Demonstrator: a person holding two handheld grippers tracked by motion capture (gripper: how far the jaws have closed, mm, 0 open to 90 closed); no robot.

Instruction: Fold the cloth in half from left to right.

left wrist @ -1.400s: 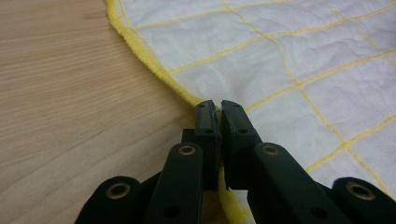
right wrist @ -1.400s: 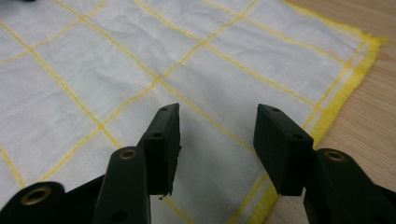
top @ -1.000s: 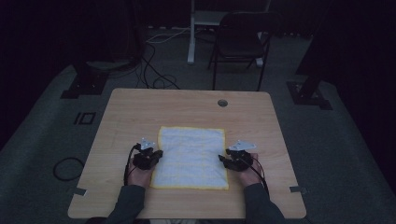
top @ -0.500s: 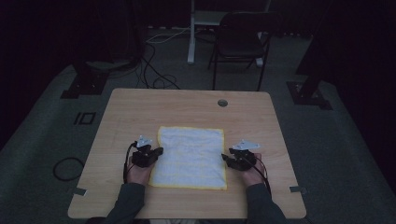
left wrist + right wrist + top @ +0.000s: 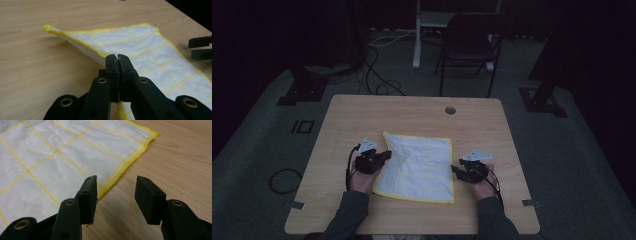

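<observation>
Lying mid-table (image 5: 362, 115), the white yellow-hemmed cloth (image 5: 419, 165) bears no readable writing; the left gripper (image 5: 117, 58) pinches its raised left hem, jaws closed, while the right gripper (image 5: 116, 186) gapes empty astride the right hem, bare wood beyond

Both forearms enter from the bottom edge of the high view, sleeves dark. The left gripper (image 5: 384, 155) sits left of frame centre, angled toward the upper right; in the left gripper view its jaws are pressed together on the cloth (image 5: 140, 50) edge. The right gripper (image 5: 455, 170) sits right of centre, pointing left, jaws spread apart with nothing between them.
</observation>
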